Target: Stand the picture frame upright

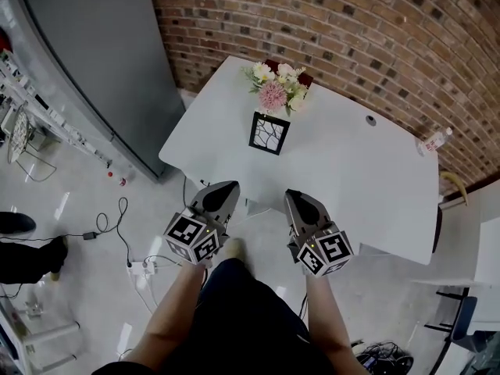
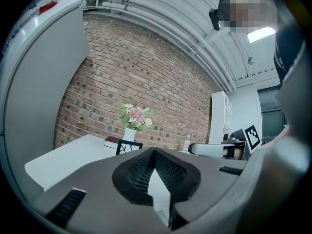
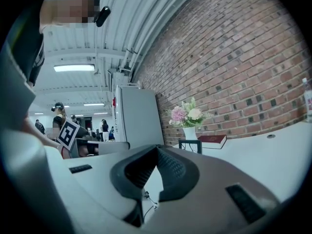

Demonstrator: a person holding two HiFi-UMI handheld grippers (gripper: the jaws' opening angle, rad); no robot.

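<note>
Picture frame, black, square, branch-patterned (image 1: 269, 133), stands upright on white worktop (image 1: 367, 178). Left hand-held gripper (image 1: 225, 187) and right hand-held gripper (image 1: 295, 197) clenched, empty, well apart from it. Task looks done; next: stability check only.

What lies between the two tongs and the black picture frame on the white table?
Only bare white tabletop, as the head view shows, up to the black square picture frame.

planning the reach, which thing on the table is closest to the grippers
The frame, black-edged, standing in front; the flowers, book and bottle sit farther back by the wall.
</note>
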